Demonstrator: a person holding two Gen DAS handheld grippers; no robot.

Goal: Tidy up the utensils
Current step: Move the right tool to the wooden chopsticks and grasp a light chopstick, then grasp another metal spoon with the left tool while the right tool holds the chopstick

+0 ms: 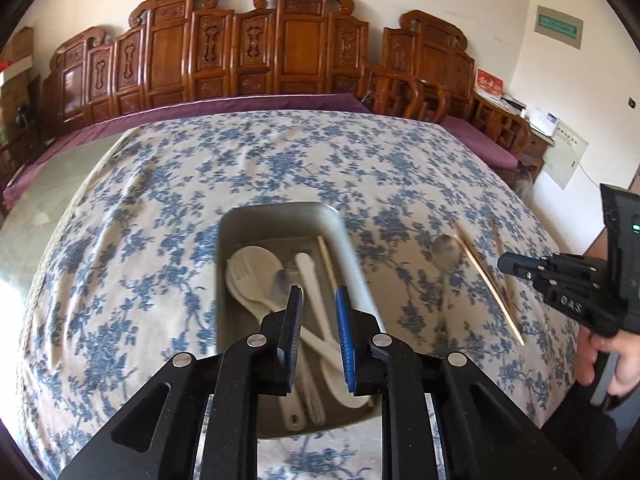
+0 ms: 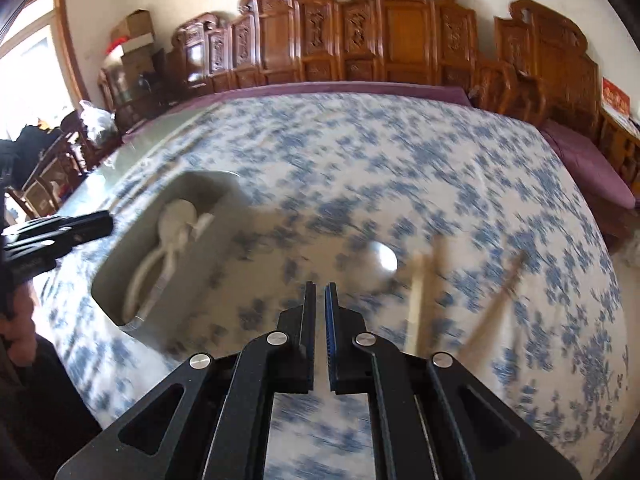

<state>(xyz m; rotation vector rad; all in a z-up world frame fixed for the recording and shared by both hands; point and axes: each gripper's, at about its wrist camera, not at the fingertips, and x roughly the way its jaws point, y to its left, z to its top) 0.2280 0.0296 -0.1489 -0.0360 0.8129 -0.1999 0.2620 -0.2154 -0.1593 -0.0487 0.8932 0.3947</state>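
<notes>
A grey rectangular tray (image 1: 276,218) sits on the blue-flowered tablecloth and holds several cream plastic utensils (image 1: 252,276), a metal spoon and one chopstick. My left gripper (image 1: 319,294) hovers open and empty over the tray. To the tray's right lie a metal spoon (image 1: 446,254) and two wooden chopsticks (image 1: 490,282). In the right wrist view my right gripper (image 2: 321,290) has its jaws nearly closed with nothing between them, above the cloth, left of the blurred spoon (image 2: 384,258) and chopsticks (image 2: 418,300). The tray (image 2: 120,280) is to its left.
Carved wooden chairs and screens (image 1: 248,48) line the far wall behind a purple cushion. The table edge drops off at the right near a wooden side cabinet (image 1: 516,128). Boxes and clutter (image 2: 132,44) stand at the far left.
</notes>
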